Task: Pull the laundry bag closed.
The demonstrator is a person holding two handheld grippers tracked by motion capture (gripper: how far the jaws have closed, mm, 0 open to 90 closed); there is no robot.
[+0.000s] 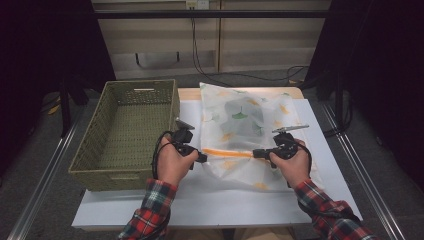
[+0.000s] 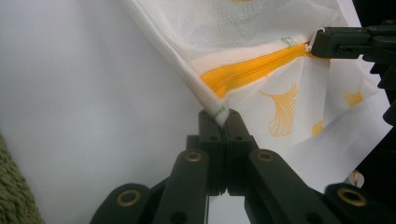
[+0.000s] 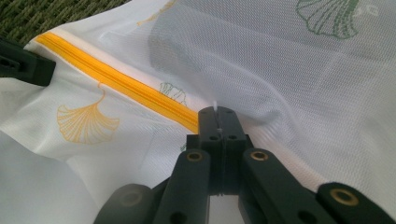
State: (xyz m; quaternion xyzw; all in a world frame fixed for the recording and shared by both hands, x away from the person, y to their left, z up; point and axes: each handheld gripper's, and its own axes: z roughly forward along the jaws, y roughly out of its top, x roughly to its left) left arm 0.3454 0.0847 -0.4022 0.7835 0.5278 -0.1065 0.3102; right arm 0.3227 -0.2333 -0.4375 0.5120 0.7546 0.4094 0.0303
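Both hand-held grippers (image 1: 201,157) (image 1: 257,153) clamped on mesh bag (image 1: 240,107) with dark contents, beside wicker basket (image 1: 90,145).

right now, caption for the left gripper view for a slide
Left gripper shut on the corner of a white mesh bag, beside its orange zipper.

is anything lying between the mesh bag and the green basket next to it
Nothing visible does. The mesh bag lies beside the woven basket, with bare white table cover around it. The left tool and right tool pinch the ends of its orange zipper.
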